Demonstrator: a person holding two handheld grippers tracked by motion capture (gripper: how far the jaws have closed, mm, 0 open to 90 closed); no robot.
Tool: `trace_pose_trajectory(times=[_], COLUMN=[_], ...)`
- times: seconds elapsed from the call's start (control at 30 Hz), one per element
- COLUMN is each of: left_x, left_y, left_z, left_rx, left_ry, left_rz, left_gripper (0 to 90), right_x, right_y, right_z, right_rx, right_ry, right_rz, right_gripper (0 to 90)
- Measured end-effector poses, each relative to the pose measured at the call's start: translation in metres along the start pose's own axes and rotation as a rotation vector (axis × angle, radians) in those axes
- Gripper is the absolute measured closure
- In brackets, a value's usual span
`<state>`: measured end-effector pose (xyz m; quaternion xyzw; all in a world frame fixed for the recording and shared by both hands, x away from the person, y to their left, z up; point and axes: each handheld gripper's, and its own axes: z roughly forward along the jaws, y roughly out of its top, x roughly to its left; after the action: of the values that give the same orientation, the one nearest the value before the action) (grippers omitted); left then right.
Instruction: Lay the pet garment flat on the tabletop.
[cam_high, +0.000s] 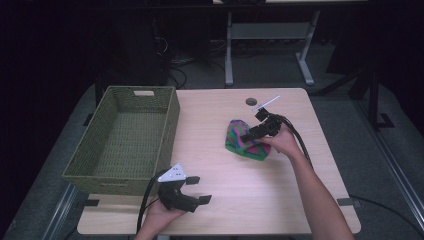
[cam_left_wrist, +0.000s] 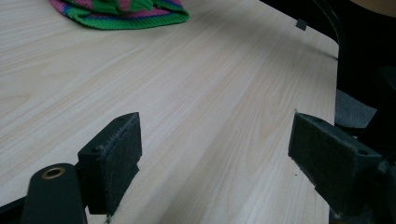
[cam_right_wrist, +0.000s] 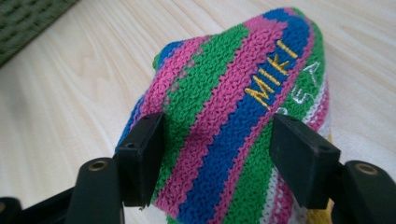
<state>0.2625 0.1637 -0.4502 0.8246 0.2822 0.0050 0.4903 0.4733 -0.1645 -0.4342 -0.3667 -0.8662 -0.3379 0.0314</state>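
While fingers (cam_right_wrist: 140, 154) straddle it, knitted hat (cam_right_wrist: 224, 116) between, ungripped

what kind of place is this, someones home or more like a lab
Most likely a lab or workshop rather than a home: a plain wooden table on a grey floor, another bench's metal legs behind it with loose cables underneath, and a hand-held gripper trailing a cable.

Knitted hat (cam_right_wrist: 224, 121): pink, green and blue stripes, with white bands and yellow lettering. Basket (cam_high: 125, 137): olive-green weave. Worktop (cam_high: 230, 190): pale wood grain. Claw (cam_high: 197, 189) of each gripper: black; left one carries a grey plate.
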Motion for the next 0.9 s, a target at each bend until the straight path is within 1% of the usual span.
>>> trace_pose_trajectory(times=[0.07, 0.1, 0.13, 0.2, 0.23, 0.3, 0.33, 0.37, 0.4, 0.43, 0.5, 0.57, 0.6, 0.7, 0.77, 0.83, 0.9], left_x=[-0.001, -0.001, -0.002, -0.002, -0.002, -0.002, -0.002, -0.002, -0.002, -0.002, -0.002, -0.003, -0.003, -0.004, -0.003, -0.002, -0.002], left_y=[0.000, 0.000, 0.001, 0.001, 0.001, 0.001, 0.001, 0.001, 0.001, 0.001, 0.001, 0.002, 0.002, 0.002, 0.002, 0.001, 0.001], left_z=[0.000, 0.000, -0.002, -0.002, -0.002, -0.001, -0.001, -0.001, 0.000, 0.000, 0.000, 0.000, 0.000, 0.000, 0.001, 0.002, 0.003], left_rx=[-0.002, -0.002, -0.018, -0.022, -0.021, -0.013, -0.012, -0.012, -0.013, -0.013, -0.010, -0.015, -0.026, -0.020, -0.014, -0.004, 0.000], left_ry=[0.000, 0.000, -0.005, -0.008, -0.010, -0.007, -0.005, -0.005, -0.007, -0.007, -0.007, -0.009, -0.013, -0.006, -0.003, -0.001, 0.000], left_rz=[0.001, 0.001, -0.003, -0.003, -0.001, 0.002, 0.003, 0.003, 0.001, 0.001, 0.005, 0.002, -0.004, 0.000, 0.001, 0.004, 0.003], left_gripper=[17.1, 17.2, 17.2, 17.3, 17.3, 17.3, 17.3, 17.3, 17.3, 17.3, 17.3, 17.4, 17.5, 17.5, 17.4, 17.5, 17.5], right_x=[0.001, 0.001, 0.002, 0.004, 0.006, 0.006, 0.007, 0.007, 0.008, 0.009, 0.010, 0.012, 0.014, 0.017, 0.017, 0.018, 0.018], right_y=[0.000, 0.000, -0.001, -0.002, -0.002, -0.003, -0.005, -0.005, -0.007, -0.007, -0.007, -0.008, -0.008, -0.008, -0.008, -0.009, -0.009], right_z=[0.005, 0.006, 0.008, 0.010, 0.015, 0.016, 0.020, 0.020, 0.023, 0.023, 0.023, 0.023, 0.024, 0.025, 0.025, 0.025, 0.025], right_rx=[0.005, -0.005, -0.012, -0.015, -0.005, -0.004, 0.004, 0.004, 0.001, -0.001, 0.001, 0.005, 0.006, 0.010, 0.009, 0.004, 0.004], right_ry=[-0.011, -0.012, -0.004, -0.004, -0.028, -0.031, -0.055, -0.055, -0.073, -0.083, -0.089, -0.110, -0.127, -0.151, -0.156, -0.162, -0.164], right_rz=[0.008, 0.013, 0.017, 0.018, 0.009, 0.011, 0.024, 0.024, 0.032, 0.031, 0.035, 0.033, 0.028, 0.018, 0.015, 0.027, 0.029], right_gripper=[36.9, 37.7, 38.6, 39.3, 40.9, 41.7, 43.6, 43.6, 45.1, 45.8, 46.8, 48.9, 50.8, 54.1, 55.5, 58.9, 59.6])
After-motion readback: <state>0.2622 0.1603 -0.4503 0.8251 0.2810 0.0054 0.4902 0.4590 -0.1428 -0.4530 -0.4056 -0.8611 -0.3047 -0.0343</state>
